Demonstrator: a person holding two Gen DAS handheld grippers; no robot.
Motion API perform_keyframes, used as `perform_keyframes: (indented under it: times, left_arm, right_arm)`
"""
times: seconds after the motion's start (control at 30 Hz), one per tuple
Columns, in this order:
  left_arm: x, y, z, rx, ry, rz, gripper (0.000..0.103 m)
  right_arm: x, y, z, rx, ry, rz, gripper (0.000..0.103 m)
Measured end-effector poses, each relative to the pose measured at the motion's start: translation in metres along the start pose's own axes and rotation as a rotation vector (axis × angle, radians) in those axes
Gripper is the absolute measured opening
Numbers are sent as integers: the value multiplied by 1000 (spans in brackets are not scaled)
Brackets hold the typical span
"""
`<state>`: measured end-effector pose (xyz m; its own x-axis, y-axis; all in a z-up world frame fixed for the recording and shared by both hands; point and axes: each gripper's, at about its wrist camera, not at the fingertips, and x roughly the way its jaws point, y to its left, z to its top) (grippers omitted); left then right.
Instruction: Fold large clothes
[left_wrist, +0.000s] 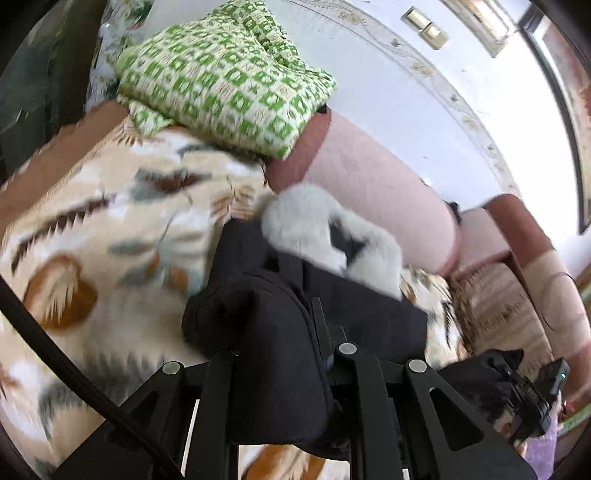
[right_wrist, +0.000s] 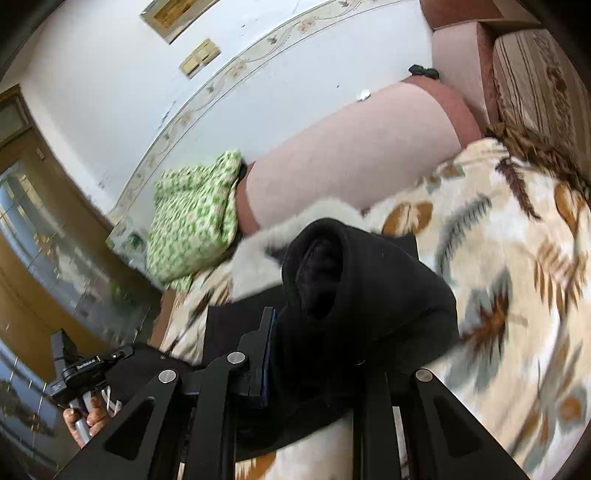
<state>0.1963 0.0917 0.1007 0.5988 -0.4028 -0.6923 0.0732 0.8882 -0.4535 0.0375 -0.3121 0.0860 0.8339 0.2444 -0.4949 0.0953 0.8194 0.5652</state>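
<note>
Left hand-held gripper (left_wrist: 291, 332) is clamped on a thick bunch of the black coat (left_wrist: 258, 314); right hand-held gripper (right_wrist: 314, 354) pinches another rolled bunch of it. Coat lies straight ahead of both, long axis running away toward its white fur collar (left_wrist: 314, 225), neither hand clearly nearer. Heavy matte fabric on a fuzzy leaf-print blanket (left_wrist: 92, 240) over the sofa, by the pink bolster (left_wrist: 376, 195).

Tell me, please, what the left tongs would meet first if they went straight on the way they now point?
Probably the white furry trim of the black garment the left tongs are holding, and beyond it the pink sofa bolster. Depth is hard to judge here.
</note>
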Motion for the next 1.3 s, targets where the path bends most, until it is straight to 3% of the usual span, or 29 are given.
perform_keyframes:
  times: [0.2,0.4,0.63,0.83,0.93,1.0,1.03,1.1,1.13,1.17,1.23,1.3]
  left_arm:
    - [107,-15,68,-40,62,150,15]
    - [227,19,80,-117,174,236,18]
    - [278,31,78,-108,157,223,19]
    - [285,39,71,-138,126,192,19]
    - [280,34,78,-111,187,176,23]
    - [259,40,90,-158,210,67,34]
    - [247,43,94,-188,199,22,44]
    - [210,58,106,-297,143,-101,61]
    - [195,62,109,-315,109,-99,72]
    - [177,64,112,-320,62,-65,77]
    - [152,67,116,-309,7,-4,78]
    - [135,66,111,-282,17,53,78]
  right_arm:
    - [86,-10,63,9,14,-122,22]
    - [200,-57,73,54,124,-241,23]
    - [256,-109,72,186,135,-178,26]
    - [275,-129,64,253,106,-131,28]
    - [275,-132,64,271,110,-116,29]
    - [270,-128,71,273,149,-126,33]
    - [266,-126,73,269,154,-127,39]
    - [248,-116,80,246,118,-110,63]
    - [238,-112,83,237,86,-118,86]
    - [223,-108,87,230,38,-152,103]
    - [200,-101,91,222,-43,-200,103]
    - [183,-90,94,199,-56,-213,103]
